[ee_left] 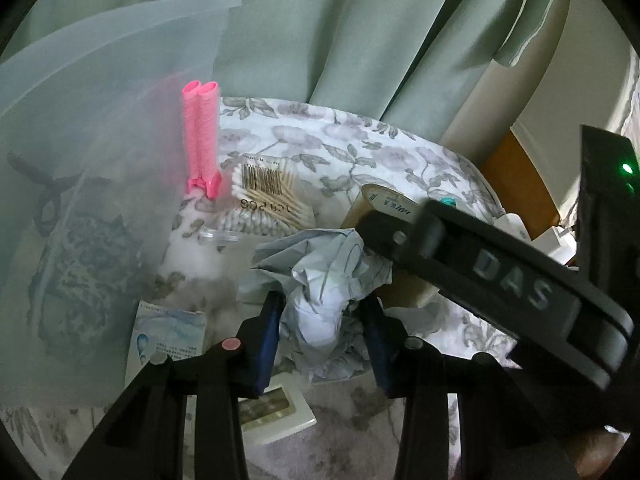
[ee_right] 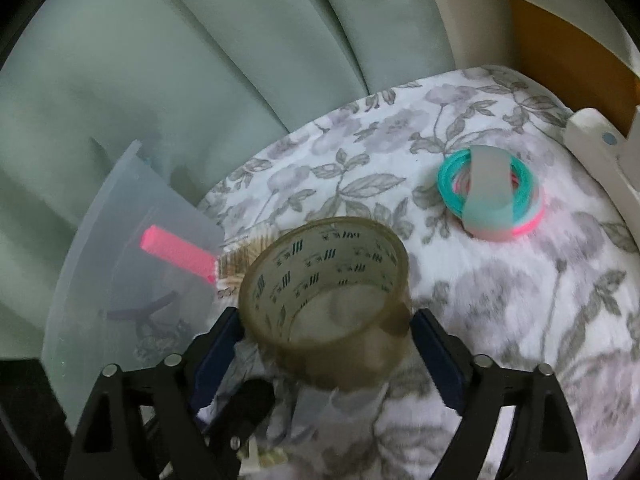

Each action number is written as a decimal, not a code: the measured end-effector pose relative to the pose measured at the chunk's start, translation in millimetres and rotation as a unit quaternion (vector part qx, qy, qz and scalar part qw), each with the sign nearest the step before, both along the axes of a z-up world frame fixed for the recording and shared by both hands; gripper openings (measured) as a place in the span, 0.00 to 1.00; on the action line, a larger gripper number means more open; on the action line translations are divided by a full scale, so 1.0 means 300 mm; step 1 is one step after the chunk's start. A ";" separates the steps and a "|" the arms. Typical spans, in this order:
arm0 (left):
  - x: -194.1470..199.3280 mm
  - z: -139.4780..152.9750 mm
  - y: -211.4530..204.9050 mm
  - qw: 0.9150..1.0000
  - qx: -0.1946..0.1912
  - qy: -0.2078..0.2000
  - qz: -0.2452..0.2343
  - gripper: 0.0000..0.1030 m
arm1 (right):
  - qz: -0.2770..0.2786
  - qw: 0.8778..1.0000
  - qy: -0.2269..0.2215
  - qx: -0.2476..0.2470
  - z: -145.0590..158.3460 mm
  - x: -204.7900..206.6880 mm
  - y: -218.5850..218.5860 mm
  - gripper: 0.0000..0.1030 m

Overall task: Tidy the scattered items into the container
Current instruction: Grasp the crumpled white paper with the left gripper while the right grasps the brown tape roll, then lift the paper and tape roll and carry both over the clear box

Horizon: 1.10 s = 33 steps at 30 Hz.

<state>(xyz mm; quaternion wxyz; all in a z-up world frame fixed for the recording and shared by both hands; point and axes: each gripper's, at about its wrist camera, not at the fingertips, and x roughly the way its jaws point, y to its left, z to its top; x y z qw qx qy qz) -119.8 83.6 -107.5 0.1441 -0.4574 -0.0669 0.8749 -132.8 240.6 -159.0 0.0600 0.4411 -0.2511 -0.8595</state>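
Left wrist view: left gripper pointing down at a crumpled pale-blue paper wad, blue pads close on either side of it; jaws partly open, firm pinch versus loose bracket not readable here. Wad lying on the floral cloth, just right of the translucent container, which stands at left. Inside the container, seen through the frosted wall: dark scissors, blurred. Pink hair-roller pair upright at the container's edge; in or just outside, can't tell. Cotton swab pack with barcode flat on the cloth just behind the wad. Small printed sachet and a white flat pack near the left fingers. Right gripper body marked DAS crossing in from the right, tape roll at its tip. Right wrist view: right gripper spread wide around the brownish clear tape roll, roll on its side, core open toward camera; left pad looks to touch the roll, right pad apart with a visible gap, so not clamped. Container at left, pink roller and scissors showing through its wall. Swab pack between container and tape. Teal-and-pink ring stack with a grey band across it, well apart on the cloth at right. Green curtain behind.
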 end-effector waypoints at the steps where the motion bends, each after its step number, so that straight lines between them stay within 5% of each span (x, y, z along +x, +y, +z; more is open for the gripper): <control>1: -0.003 -0.001 -0.001 1.000 0.002 0.001 0.002 0.42 | -0.001 1.000 0.002 0.002 -0.002 -0.007 -0.001 0.90; 16: -0.035 -0.001 0.000 1.000 0.012 0.004 0.009 0.46 | -0.015 1.000 -0.003 -0.015 -0.054 -0.051 0.008 0.91; 33: 0.047 0.077 0.025 1.000 -0.013 0.011 -0.014 0.38 | -0.098 0.994 0.011 -0.039 0.043 0.129 0.185 0.89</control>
